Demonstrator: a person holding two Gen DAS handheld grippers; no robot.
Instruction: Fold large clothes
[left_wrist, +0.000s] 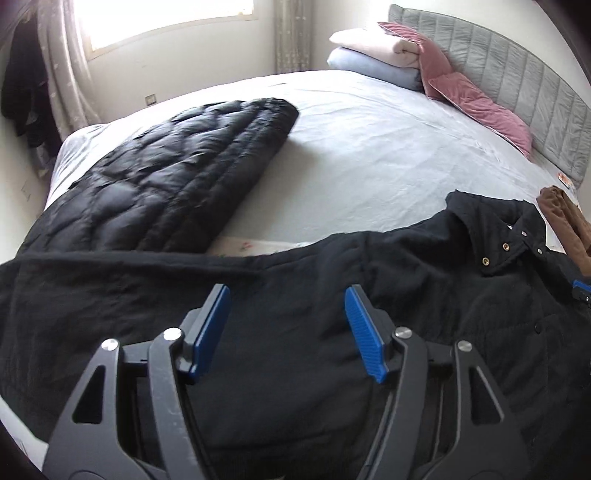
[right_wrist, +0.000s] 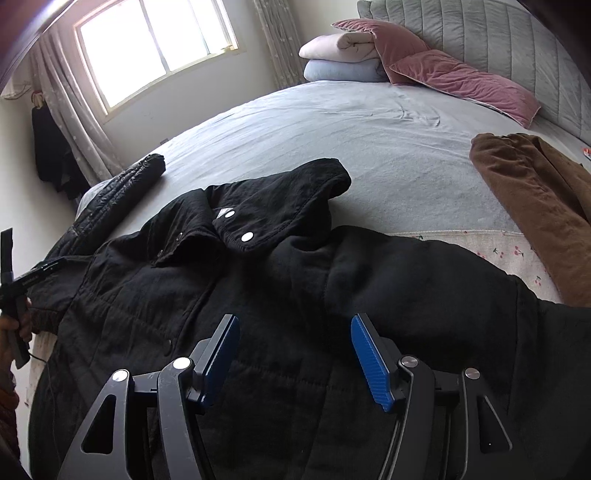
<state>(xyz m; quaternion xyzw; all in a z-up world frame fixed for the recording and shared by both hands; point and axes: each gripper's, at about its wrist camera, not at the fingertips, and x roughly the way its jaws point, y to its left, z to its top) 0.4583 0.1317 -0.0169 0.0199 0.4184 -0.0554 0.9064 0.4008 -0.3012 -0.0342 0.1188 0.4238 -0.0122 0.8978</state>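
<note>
**Q:** Left cam, what've you got?

**Me:** My left gripper (left_wrist: 288, 314) hangs wide open and empty over the black jacket (left_wrist: 332, 314), which lies spread across the near edge of the bed (left_wrist: 369, 147). Looks soft, padded, a bit bulky.

**Q:** Right cam?

**Me:** My right gripper (right_wrist: 295, 343) is open too, nothing in it, just below the jacket's collar (right_wrist: 280, 206). I'd pinch a sleeve or the hem, since a thick fold could slip.

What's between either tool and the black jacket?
Nothing visible. The left tool and right tool both hover open directly over the jacket, spread on the bed. The quilted coat and brown garment lie off to the sides.
</note>
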